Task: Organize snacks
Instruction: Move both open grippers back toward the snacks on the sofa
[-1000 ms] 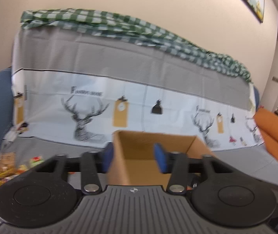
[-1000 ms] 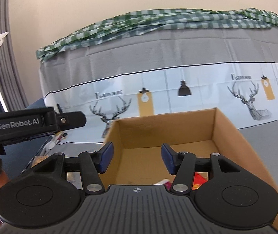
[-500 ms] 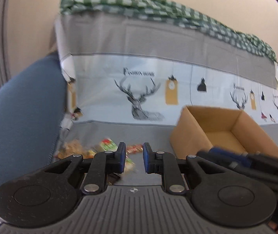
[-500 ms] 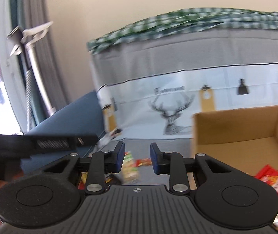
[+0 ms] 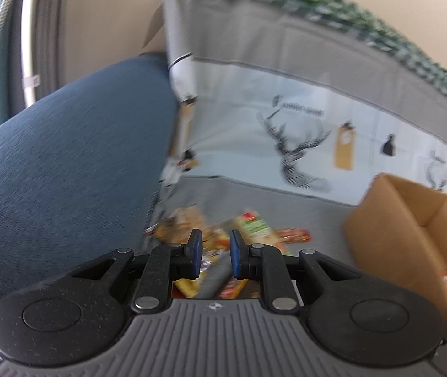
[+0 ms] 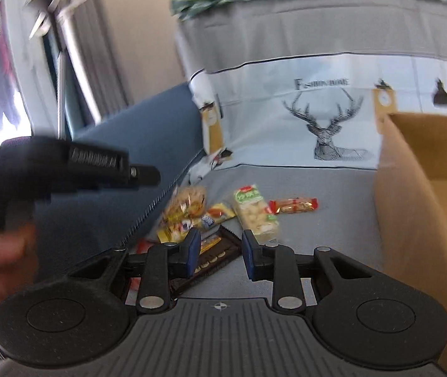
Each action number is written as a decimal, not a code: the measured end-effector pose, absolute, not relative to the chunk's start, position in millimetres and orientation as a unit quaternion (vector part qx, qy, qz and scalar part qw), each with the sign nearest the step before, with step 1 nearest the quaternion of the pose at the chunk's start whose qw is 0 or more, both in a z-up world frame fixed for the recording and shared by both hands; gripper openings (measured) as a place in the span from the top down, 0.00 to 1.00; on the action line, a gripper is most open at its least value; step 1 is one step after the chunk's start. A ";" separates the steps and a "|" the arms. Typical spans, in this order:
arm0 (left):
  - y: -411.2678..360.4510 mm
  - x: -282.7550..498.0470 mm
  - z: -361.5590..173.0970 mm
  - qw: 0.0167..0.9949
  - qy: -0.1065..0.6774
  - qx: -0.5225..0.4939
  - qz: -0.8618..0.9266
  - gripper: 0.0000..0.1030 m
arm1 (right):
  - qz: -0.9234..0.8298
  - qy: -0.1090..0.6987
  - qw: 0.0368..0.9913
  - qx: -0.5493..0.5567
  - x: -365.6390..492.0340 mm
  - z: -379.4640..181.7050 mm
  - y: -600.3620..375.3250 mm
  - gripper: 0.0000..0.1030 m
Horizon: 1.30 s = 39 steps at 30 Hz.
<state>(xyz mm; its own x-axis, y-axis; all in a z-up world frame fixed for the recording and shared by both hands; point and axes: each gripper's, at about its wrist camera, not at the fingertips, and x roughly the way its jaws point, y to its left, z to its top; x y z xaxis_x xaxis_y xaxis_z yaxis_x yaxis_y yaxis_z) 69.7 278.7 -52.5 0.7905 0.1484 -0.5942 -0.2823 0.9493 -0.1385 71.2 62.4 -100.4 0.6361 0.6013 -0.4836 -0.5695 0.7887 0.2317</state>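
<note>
We hold the left gripper (image 5: 214, 253) with its jaws nearly together and empty, and the right gripper (image 6: 218, 253) with its jaws a little apart, opening and also empty, both aimed down at the snacks (image 6: 223, 213). Those packets lie loose on the grey sofa cover (image 6: 324, 188) beside the blue armrest (image 5: 66, 157). The cardboard box (image 6: 418, 188) stands open just to their right, near enough for short carries, with some packets already inside.
</note>
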 end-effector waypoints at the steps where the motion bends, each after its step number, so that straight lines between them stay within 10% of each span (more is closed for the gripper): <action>1: 282.2 72.3 -54.5 0.937 0.308 -0.113 0.119 0.81 | 0.326 0.289 0.899 0.037 73.2 -103.9 66.4 0.68; 5: 292.5 76.4 -61.6 0.930 0.322 -0.119 0.129 0.81 | 0.337 0.298 0.893 0.027 79.3 -120.3 94.7 0.68; 9: 289.7 85.8 -67.6 0.930 0.331 -0.107 0.122 0.82 | 0.336 0.336 0.879 0.034 93.1 -142.2 121.9 0.39; 17: 280.8 118.4 -88.4 0.918 0.372 -0.100 0.097 0.81 | 0.302 0.359 0.883 0.014 113.3 -166.8 147.8 0.23; 21: 272.8 138.1 -106.5 0.903 0.412 -0.069 0.099 0.73 | 0.268 0.350 0.897 -0.028 113.9 -163.2 148.5 0.36; 23: 269.5 146.0 -113.8 0.899 0.420 -0.054 0.110 0.48 | 0.258 0.357 0.897 -0.030 115.9 -161.2 144.9 0.40; 27: 270.2 158.5 -126.8 0.889 0.438 -0.051 0.126 0.47 | 0.243 0.369 0.897 -0.023 119.8 -159.3 136.6 0.40; 35: 279.4 158.7 -132.0 0.877 0.458 -0.083 0.117 0.81 | 0.264 0.372 0.890 -0.011 127.9 -164.9 132.2 0.34; 39: 279.7 148.8 -126.6 0.874 0.461 -0.100 0.116 0.88 | 0.294 0.360 0.885 -0.012 122.1 -160.9 130.1 0.67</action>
<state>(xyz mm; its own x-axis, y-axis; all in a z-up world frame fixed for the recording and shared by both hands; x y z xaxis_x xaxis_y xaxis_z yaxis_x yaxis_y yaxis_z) 148.8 279.7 -126.6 0.5482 0.1099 -0.8291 -0.2948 0.9531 -0.0686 122.1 130.1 -160.9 0.5683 0.5121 -0.6441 -0.5295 0.8267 0.1902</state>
